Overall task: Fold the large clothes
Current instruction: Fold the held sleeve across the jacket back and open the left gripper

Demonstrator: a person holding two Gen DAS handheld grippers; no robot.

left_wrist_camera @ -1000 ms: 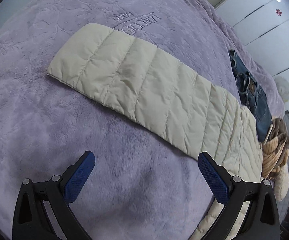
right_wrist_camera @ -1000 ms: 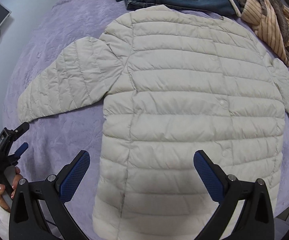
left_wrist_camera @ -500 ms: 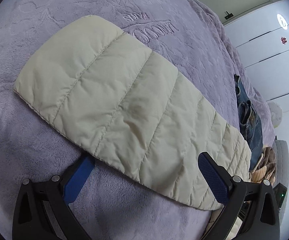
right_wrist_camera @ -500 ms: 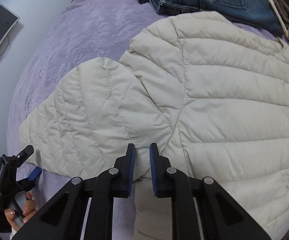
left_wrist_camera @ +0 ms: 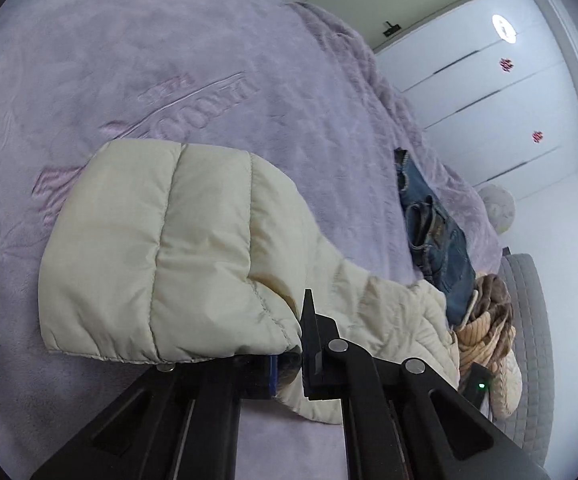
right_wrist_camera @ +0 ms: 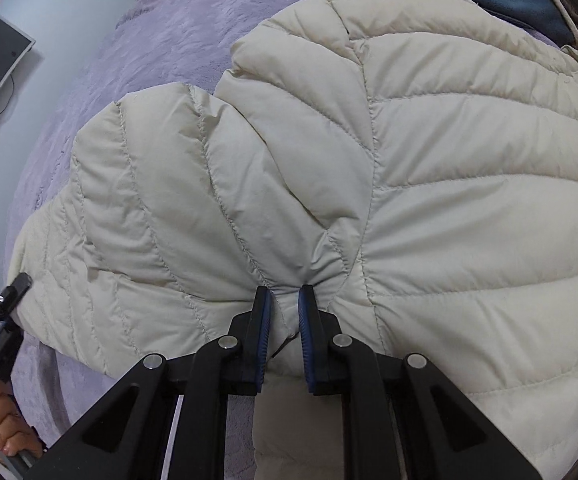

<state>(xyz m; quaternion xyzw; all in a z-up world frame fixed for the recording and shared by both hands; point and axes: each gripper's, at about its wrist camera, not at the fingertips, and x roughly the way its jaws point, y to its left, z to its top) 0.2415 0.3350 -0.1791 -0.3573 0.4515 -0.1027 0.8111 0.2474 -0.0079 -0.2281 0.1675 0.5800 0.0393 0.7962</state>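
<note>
Through the left wrist camera: left gripper (left_wrist_camera: pixel 289 354) clamped on the cuff end of the jacket (left_wrist_camera: pixel 177 248), sleeve running lengthwise from the cuff toward the jacket body at right. Through the right wrist camera: right gripper (right_wrist_camera: pixel 283 320) nipped tight on the underarm seam, jacket body spreading rightward; probably set for swinging the sleeve across.

Blue jeans (left_wrist_camera: pixel 441 240) lie on the purple blanket (left_wrist_camera: pixel 169 60) beside white wardrobe doors (left_wrist_camera: pixel 489 92).
</note>
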